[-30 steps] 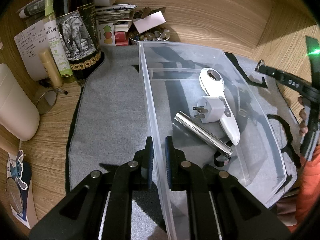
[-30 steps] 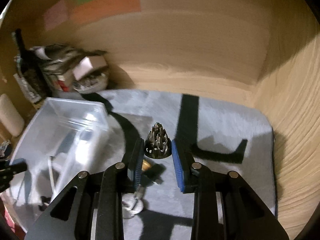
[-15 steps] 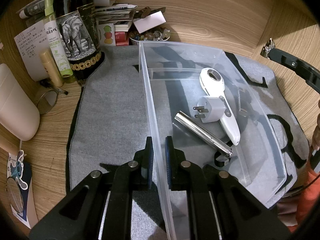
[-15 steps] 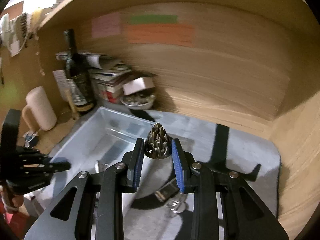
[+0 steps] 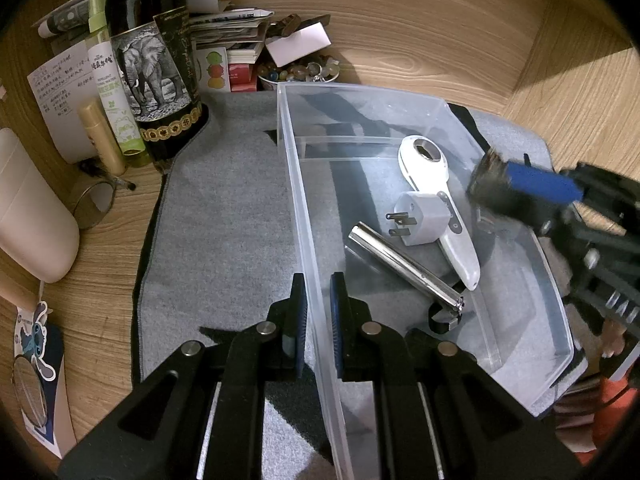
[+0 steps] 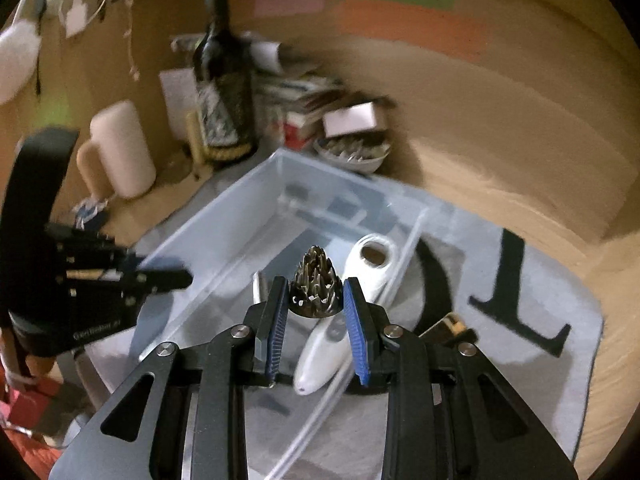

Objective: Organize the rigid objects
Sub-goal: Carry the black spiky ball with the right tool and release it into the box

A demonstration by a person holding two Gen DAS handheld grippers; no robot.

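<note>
Our right gripper (image 6: 315, 312) is clamping a spiky metal cone (image 6: 316, 292) between its blue pads (image 6: 276, 324), with the cone's points facing away from the camera. We are holding it above the clear plastic bin (image 6: 224, 220), over the bin's right-hand wall, and it is hanging just over the white handheld gadget (image 6: 344, 312) lying inside. From the left camera that same gripper (image 5: 520, 192) is showing as a blur at the bin's (image 5: 304, 216) right edge. Our left gripper (image 5: 317, 312) is pinching the bin's near-left wall, jaws nearly together with only the thin plastic between them. Inside the bin, the white gadget (image 5: 436, 204) is lying lengthwise, a white plug adapter (image 5: 420, 216) is leaning against it with its prongs pointing left, and a shiny metal tube (image 5: 404, 264) is lying diagonally just in front of both. The bin is sitting on a grey mat (image 5: 224, 216) printed with large black letters that we cannot make out whole. Beyond the mat a dark bottle (image 5: 156, 60) is standing upright, its label showing an elephant drawing; the script on it is too small for us to read. Beside it a green spray bottle (image 5: 112, 92) is carrying Chinese characters and small print, and a handwritten note (image 5: 60, 96) is leaning behind, not legible to us.
</note>
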